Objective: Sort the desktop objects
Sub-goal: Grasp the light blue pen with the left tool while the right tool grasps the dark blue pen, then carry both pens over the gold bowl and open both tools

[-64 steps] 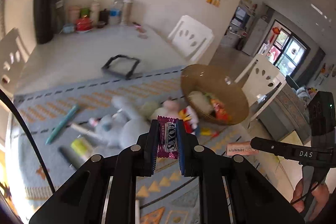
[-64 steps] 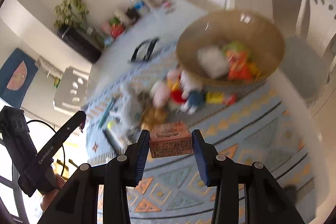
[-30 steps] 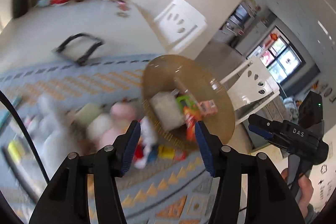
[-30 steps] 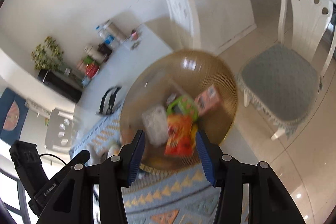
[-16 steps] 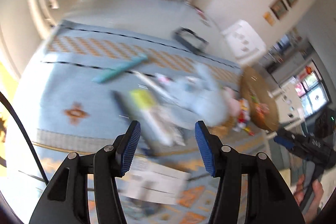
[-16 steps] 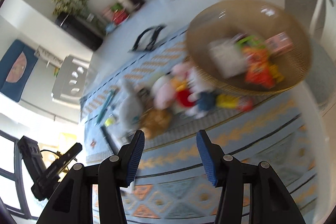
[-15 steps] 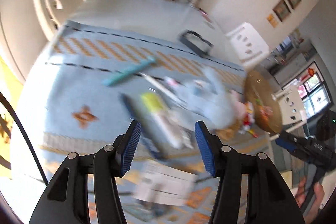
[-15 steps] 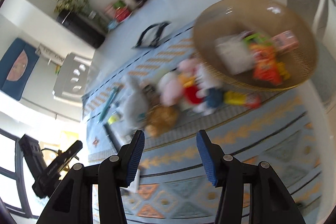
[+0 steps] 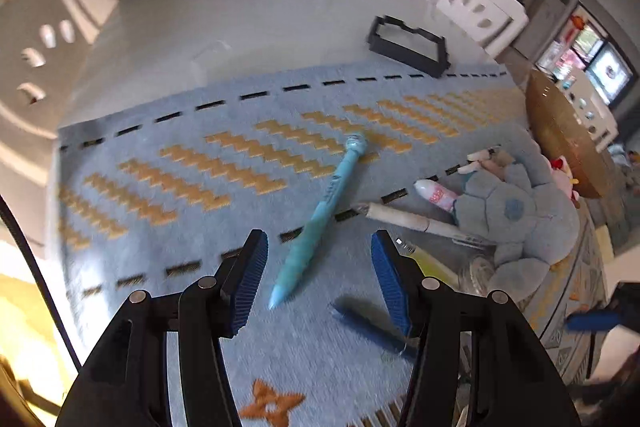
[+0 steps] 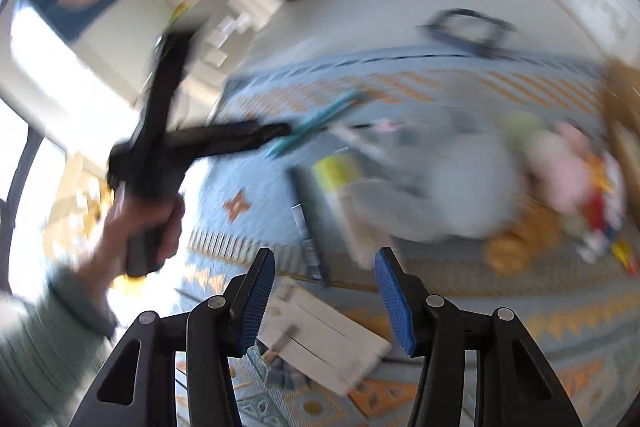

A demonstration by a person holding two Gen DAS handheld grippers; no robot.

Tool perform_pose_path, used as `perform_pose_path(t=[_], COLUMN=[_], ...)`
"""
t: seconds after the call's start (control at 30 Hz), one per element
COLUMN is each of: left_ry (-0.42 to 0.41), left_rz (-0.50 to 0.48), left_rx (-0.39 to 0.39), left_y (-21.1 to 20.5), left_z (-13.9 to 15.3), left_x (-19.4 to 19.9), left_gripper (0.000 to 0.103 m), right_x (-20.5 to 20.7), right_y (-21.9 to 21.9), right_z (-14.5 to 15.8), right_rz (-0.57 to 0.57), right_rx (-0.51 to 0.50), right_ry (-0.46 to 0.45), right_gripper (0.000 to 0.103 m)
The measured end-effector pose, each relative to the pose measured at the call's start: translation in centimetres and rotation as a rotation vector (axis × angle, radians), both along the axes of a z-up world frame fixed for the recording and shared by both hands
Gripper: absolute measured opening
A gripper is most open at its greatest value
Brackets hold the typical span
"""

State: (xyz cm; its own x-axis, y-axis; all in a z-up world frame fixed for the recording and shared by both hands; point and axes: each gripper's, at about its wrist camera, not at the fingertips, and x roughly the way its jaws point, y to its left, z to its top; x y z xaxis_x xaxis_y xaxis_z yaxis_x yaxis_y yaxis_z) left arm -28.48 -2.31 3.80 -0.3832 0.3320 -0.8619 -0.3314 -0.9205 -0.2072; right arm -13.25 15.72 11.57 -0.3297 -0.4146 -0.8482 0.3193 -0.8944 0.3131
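Left gripper (image 9: 318, 275) hangs over the near left part of the blue patterned mat (image 9: 168, 187), jaws apart at a middling gape and holding nothing. The light-blue pen (image 9: 320, 215) lies flat on the mat between and just beyond the pads, slanting from near to far right, untouched. To its right lie a white tube-like pen (image 9: 416, 223), a yellow-green marker (image 9: 430, 261) and a dark blue pen (image 9: 368, 323), all close together beside the grey-blue plush toy (image 9: 516, 215). The black tray (image 9: 406, 45) sits at the far edge of the mat; the woven basket (image 9: 560, 135) stands at the far right.

Right gripper (image 10: 324, 297), likewise half open and empty, is seen in a heavily blurred view above a pale flat card or packet (image 10: 324, 339) at the near edge of the mat; the person's left hand (image 10: 152, 223) shows at the left of that view.

Risks, as judged from here:
- The pen lies askew to the jaws; closing without squaring up could pinch it near the tip and let it pivot or roll away.
- The right-hand pad stands near the marker and dark pen; a careless descent may nudge or catch them too.
- Both grippers work the same crowded patch, so they could collide.
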Motion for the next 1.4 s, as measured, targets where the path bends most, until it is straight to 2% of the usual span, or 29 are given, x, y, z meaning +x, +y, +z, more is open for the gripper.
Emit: perform_pose_path(t=[0.13, 0.3, 0.4, 0.53, 0.63, 0.67, 0.7, 0.73, 0.83, 0.93, 1.03, 1.1, 1.27, 1.4], left_ry=[-0.015, 0.026, 0.058, 0.1, 0.143, 0.161, 0.168, 0.169, 0.173, 0.128, 0.122, 0.136, 0.154, 0.16], left_rz=[-0.069, -0.126, -0.153, -0.165, -0.175, -0.179, -0.198, -0.203, -0.186, -0.125, -0.054, -0.023, 0.014, 0.015], left_rx=[-0.045, -0.051, -0.054, -0.08, -0.12, -0.147, -0.14, -0.135, -0.154, -0.055, 0.025, 0.049, 0.074, 0.046], left_y=[0.9, 1.2, 1.1, 1.3, 2.0, 2.3, 2.5, 2.8, 3.0, 1.7, -0.1, -0.9, -1.7, -1.2], left_z=[-1.9, -2.0, -2.0, -2.2, -2.3, -2.4, -2.3, -2.2, -2.2, -1.6, 0.0, 1.1, 3.7, 4.3], left_x=[-1.1, -1.1, -1.2, -1.2, -0.8, -0.5, -0.3, -0.2, 0.1, 0.1, 1.1, 1.9, 4.1, 5.6], left_gripper=[0.052, 0.052, 0.052, 0.052, 0.05, 0.047, 0.029, 0.011, 0.01, 0.009, 0.009, 0.008, 0.008, 0.008], right_x=[-1.3, -3.0, -3.6, -4.0, -3.7, -3.6, -3.5, -3.5, -4.3, -4.6, -4.8, -4.7, -3.8, -2.8], right_y=[-4.5, -6.2, -7.1, -8.6, -9.3, -9.5, -9.7, -9.7, -8.9, -6.9, -4.6, -2.9, 0.7, 2.8], right_z=[-3.0, -5.9, -6.9, -7.6, -7.6, -7.6, -7.7, -7.7, -7.8, -6.9, -5.4, -4.4, -2.6, -1.4], right_rz=[0.108, 0.142, 0.148, 0.176, 0.216, 0.224, 0.234, 0.236, 0.211, 0.163, 0.108, 0.066, -0.033, -0.127], right_rx=[0.092, 0.163, 0.214, 0.32, 0.332, 0.332, 0.326, 0.316, 0.219, 0.097, 0.0, -0.051, -0.18, -0.257], right_ry=[-0.005, -0.026, 0.0, 0.055, 0.082, 0.084, 0.082, 0.075, 0.01, -0.033, -0.047, -0.056, -0.094, -0.105], right_gripper=[0.051, 0.051, 0.051, 0.042, 0.022, 0.014, 0.011, 0.01, 0.01, 0.01, 0.01, 0.01, 0.01, 0.01])
